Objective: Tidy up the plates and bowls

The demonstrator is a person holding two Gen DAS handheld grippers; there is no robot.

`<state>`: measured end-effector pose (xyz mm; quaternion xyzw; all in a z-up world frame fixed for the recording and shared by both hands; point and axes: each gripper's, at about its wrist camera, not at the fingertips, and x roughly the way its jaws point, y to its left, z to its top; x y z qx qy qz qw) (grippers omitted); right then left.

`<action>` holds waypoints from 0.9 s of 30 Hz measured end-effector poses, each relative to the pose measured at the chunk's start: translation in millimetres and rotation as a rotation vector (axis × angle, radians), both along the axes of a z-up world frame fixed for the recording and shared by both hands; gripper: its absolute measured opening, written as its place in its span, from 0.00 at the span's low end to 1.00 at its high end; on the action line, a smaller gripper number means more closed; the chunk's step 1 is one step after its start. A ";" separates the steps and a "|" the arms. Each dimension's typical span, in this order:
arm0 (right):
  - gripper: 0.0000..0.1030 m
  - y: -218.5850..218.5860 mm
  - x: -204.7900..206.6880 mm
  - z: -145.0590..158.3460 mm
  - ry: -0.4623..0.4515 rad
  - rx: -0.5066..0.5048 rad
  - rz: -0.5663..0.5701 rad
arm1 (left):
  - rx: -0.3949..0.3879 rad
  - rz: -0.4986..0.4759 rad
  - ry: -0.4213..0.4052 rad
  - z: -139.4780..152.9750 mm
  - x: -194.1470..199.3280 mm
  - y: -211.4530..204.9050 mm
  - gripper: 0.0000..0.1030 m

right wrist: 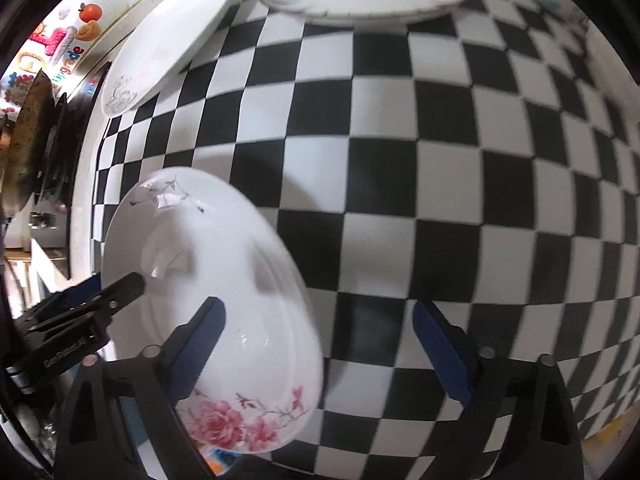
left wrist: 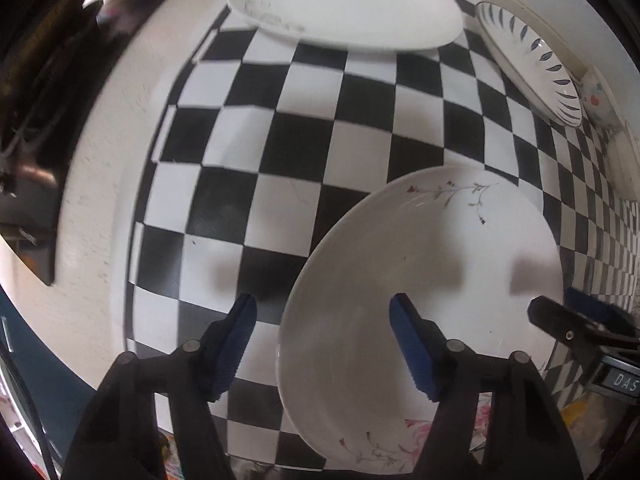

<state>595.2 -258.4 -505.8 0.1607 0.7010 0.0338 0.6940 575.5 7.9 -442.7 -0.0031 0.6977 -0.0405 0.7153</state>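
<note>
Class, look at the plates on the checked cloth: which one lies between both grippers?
The plate with pink flowers. The plain white plate and the blue-leaf plate lie far off.

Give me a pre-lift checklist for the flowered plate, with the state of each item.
1. Left gripper straddles the flowered plate rim: ok, one finger on each side.
2. Right gripper straddles the opposite rim: ok.
3. Pads pressing on the plate: not ok, gaps show at both.
4. Plate sits flat on the checkered mat: cannot tell.
5. White oval plate and blue-patterned plate lie apart from it: ok.
</note>
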 end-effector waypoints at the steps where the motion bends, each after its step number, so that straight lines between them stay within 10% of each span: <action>1: 0.85 0.0 -0.1 -3.3 0.012 0.016 0.001 | -0.007 -0.003 0.012 -2.9 -0.1 0.2 0.61; 7: 0.75 14.7 2.0 -3.6 0.004 0.032 0.066 | -0.042 -0.002 0.018 -8.3 0.8 -2.1 0.55; 14: 0.28 32.2 6.8 -2.0 -0.007 0.002 0.141 | -0.081 -0.008 0.020 -6.7 3.3 -0.7 0.44; 27: 0.22 10.1 -6.5 2.4 -0.018 0.018 0.111 | -0.069 -0.003 0.042 -1.6 -21.7 11.9 0.36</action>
